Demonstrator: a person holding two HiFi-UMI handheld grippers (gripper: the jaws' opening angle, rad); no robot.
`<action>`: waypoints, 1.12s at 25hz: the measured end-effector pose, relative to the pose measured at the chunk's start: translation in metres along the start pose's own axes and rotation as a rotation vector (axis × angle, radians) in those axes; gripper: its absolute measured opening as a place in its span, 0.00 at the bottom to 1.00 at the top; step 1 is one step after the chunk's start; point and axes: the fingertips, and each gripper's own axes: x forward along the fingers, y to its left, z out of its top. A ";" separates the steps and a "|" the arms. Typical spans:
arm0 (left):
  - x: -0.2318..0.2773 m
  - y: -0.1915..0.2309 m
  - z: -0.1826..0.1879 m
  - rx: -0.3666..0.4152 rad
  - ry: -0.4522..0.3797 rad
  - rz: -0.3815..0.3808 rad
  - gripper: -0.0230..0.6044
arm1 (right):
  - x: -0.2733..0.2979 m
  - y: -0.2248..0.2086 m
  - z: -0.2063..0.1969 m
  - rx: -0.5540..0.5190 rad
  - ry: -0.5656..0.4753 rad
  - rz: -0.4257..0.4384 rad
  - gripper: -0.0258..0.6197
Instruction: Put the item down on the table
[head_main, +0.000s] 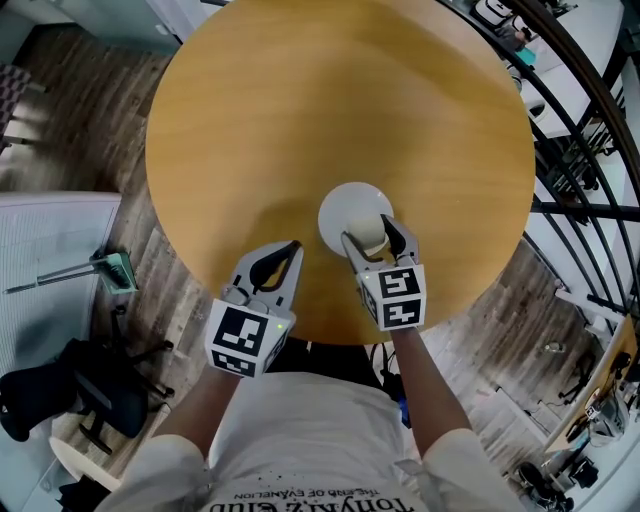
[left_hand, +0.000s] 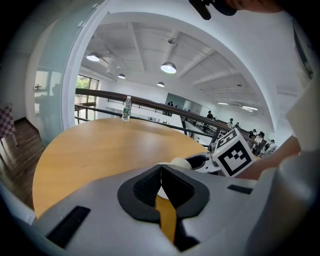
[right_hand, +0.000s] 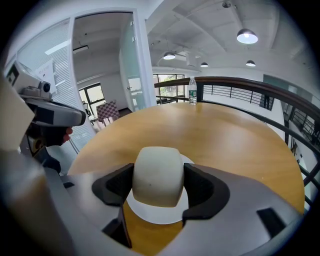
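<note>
A cream, rounded item (head_main: 371, 233) (right_hand: 157, 175) sits between the jaws of my right gripper (head_main: 367, 231) (right_hand: 158, 184), which is shut on its two sides. It is over a white round disc (head_main: 343, 205) (right_hand: 161, 214) on the round wooden table (head_main: 330, 100); whether it touches the disc I cannot tell. My left gripper (head_main: 292, 248) (left_hand: 160, 169) is shut with nothing in it, just left of the disc near the table's front edge. The left gripper view shows the item (left_hand: 181, 162) and the right gripper's marker cube (left_hand: 232, 152) to its right.
A water bottle (left_hand: 126, 109) (right_hand: 192, 91) stands at the table's far edge. A dark railing (head_main: 580, 120) curves round the table's right side. On the floor at left are a black chair (head_main: 70, 390) and a grey surface (head_main: 50, 250).
</note>
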 end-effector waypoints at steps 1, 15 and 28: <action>0.000 0.001 -0.001 -0.002 0.001 0.001 0.07 | 0.001 0.000 -0.001 0.000 0.003 -0.001 0.52; 0.003 0.010 -0.008 -0.017 0.022 0.007 0.07 | 0.025 -0.003 -0.016 0.008 0.054 -0.006 0.52; 0.007 0.014 -0.017 -0.033 0.045 0.007 0.07 | 0.041 -0.003 -0.022 -0.039 0.104 -0.012 0.52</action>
